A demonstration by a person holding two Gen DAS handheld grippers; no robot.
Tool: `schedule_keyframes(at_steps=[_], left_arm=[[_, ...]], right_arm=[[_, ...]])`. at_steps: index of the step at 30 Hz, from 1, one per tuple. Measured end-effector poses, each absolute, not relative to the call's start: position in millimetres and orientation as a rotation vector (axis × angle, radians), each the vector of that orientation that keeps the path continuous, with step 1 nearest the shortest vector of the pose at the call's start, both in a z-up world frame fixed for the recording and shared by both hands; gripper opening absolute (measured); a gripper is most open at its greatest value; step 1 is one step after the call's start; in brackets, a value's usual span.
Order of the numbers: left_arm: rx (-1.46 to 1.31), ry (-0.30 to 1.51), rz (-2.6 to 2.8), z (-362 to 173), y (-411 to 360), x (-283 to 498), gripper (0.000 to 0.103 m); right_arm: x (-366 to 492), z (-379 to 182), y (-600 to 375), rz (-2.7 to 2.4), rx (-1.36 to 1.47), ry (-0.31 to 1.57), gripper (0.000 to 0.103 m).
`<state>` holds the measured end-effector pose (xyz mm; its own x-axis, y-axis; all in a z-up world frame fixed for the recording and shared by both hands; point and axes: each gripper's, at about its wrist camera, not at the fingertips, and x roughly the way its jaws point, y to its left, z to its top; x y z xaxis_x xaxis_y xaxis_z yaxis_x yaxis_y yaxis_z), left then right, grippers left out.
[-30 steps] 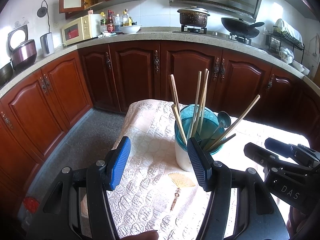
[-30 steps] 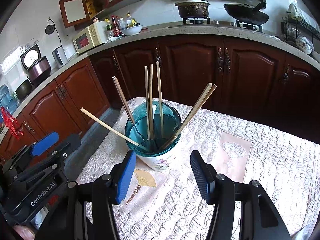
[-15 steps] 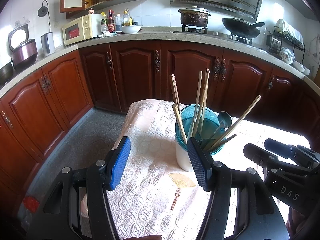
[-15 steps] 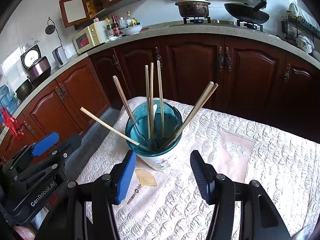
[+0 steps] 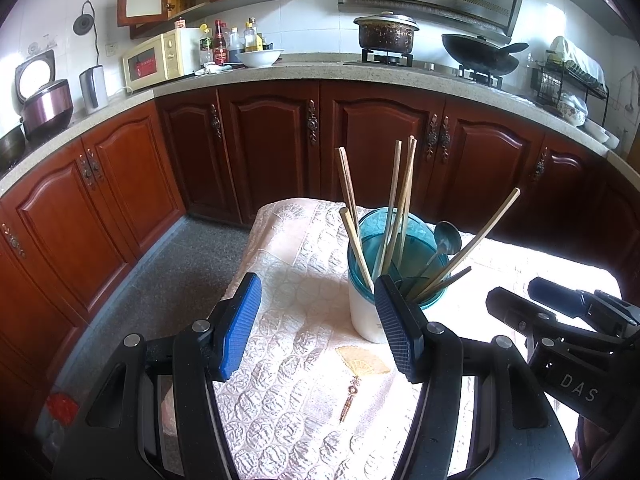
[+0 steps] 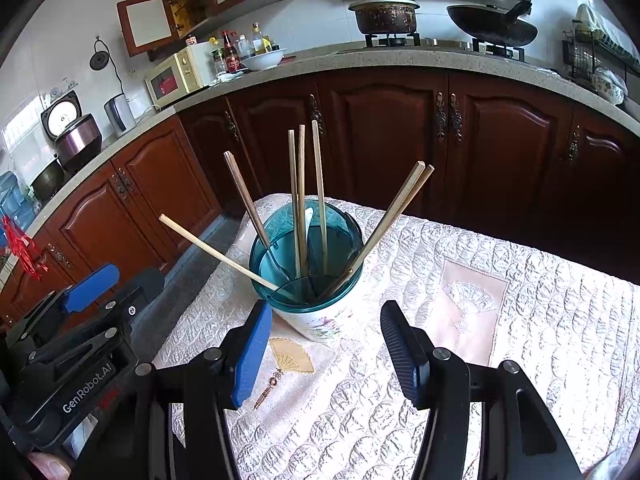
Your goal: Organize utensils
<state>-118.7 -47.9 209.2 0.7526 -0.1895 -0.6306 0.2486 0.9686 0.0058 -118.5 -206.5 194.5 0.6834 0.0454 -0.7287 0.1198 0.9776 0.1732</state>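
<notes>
Chopsticks (image 6: 298, 200) stand handle-up in the teal-rimmed holder (image 6: 320, 320), fanning outward; left claw (image 5: 316, 328) and right claw (image 6: 326, 350), just beside it, gape half-open, empty

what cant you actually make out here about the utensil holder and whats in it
- Lower ends of the chopsticks: hidden in both views inside the teal utensil holder.
- Spoon: handle hidden by the holder's rim in the left wrist view; barely visible in the right.
- Holder's base: partly covered by a finger of the left gripper.
- Right gripper: cut off by the frame edge in the left wrist view.
</notes>
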Motion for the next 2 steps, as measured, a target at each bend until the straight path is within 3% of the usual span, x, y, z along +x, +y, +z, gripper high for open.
schedule_keyframes(at_steps=[2], left_arm=[[0.091,0.682,-0.243,207.7,-48.8,-118.9,0.059]], right_arm=[[-119.9,192.6,-208.5,-0.045,0.217,0.821,0.054]])
